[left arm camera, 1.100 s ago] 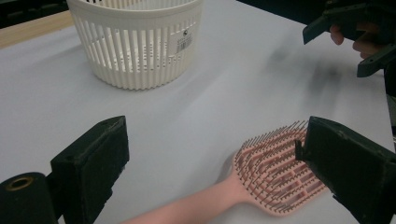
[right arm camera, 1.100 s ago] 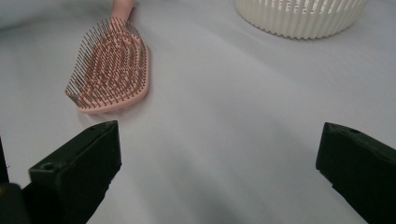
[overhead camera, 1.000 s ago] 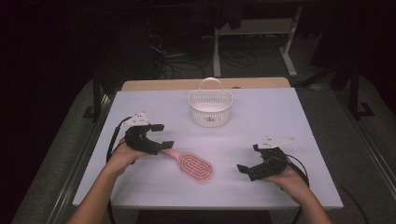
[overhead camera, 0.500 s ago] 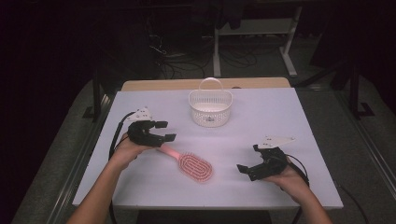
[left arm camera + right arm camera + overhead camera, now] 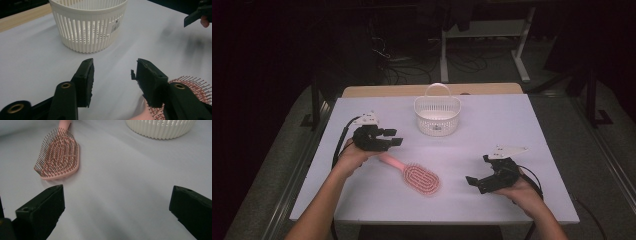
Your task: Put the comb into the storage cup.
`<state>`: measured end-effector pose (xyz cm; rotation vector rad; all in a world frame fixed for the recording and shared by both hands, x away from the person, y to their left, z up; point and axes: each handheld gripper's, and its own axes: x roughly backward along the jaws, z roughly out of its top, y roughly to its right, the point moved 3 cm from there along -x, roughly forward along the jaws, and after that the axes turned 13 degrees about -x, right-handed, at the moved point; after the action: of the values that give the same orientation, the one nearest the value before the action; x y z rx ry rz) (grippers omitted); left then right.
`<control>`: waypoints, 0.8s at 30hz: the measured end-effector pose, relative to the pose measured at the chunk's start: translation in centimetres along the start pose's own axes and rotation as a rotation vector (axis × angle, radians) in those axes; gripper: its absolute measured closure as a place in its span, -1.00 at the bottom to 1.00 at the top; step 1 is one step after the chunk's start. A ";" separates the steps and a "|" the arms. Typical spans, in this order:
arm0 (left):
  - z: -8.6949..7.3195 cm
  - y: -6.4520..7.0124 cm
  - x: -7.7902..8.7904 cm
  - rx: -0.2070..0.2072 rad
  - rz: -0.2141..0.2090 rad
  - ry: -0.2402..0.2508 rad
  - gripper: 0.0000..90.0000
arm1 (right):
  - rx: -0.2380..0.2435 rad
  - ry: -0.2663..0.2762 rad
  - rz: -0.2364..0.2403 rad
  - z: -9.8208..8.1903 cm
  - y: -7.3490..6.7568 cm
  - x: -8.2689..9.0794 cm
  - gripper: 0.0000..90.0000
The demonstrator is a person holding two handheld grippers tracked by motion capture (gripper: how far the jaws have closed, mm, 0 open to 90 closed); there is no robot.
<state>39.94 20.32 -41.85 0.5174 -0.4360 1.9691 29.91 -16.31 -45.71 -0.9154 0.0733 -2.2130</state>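
A pink hairbrush (image 5: pixel 419 177) lies bristles up on the white table (image 5: pixel 512 125), its handle pointing toward my left gripper (image 5: pixel 393 137). That gripper hovers just beyond the handle end, aimed at the white slatted basket (image 5: pixel 437 116). In the left gripper view the left gripper (image 5: pixel 113 72) has just been closing its jaws; they stand partly apart with nothing between them, the basket (image 5: pixel 87 25) lies ahead and the hairbrush bristles (image 5: pixel 190 85) show at the lower right. My right gripper (image 5: pixel 478 170) rests right of the brush. In the right gripper view the right gripper (image 5: pixel 117 205) is wide open and faces the hairbrush (image 5: pixel 58 155).
The basket (image 5: pixel 160 128) stands at the back middle of the table, with a wooden strip (image 5: pixel 432 90) behind it. Dark floor, cables and a desk frame lie beyond. Bare table surface spreads between the brush and the right gripper.
The left gripper has lifted slightly away from the brush handle, toward the far side, and its jaws have narrowed. The brush and the right gripper have stayed put.
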 end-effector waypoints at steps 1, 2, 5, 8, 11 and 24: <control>-0.1 -0.1 -0.1 0.003 -0.002 -0.002 0.19 | 0.000 0.000 0.001 0.0 0.0 0.0 -1.00; -0.2 -0.2 -0.2 0.006 -0.006 -0.008 0.22 | 0.000 0.000 0.001 0.0 0.0 0.0 -1.00; -0.5 -0.4 -0.5 0.010 -0.011 -0.021 0.37 | 0.000 0.000 0.002 0.0 0.0 0.0 -1.00; -0.6 -0.6 -0.8 0.013 -0.012 -0.028 0.52 | -0.003 0.001 0.003 0.0 0.0 0.0 -1.00; -0.8 -0.7 -1.0 0.013 -0.018 -0.042 0.65 | -0.003 0.001 0.003 0.0 0.1 0.0 -1.00; -0.8 -1.1 -2.1 -0.017 -0.013 -0.128 1.00 | -0.002 -0.001 0.005 0.0 0.1 0.0 -1.00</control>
<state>41.59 19.65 -43.55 0.6363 -0.5283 1.9248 29.95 -16.35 -45.73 -0.9166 0.0769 -2.2084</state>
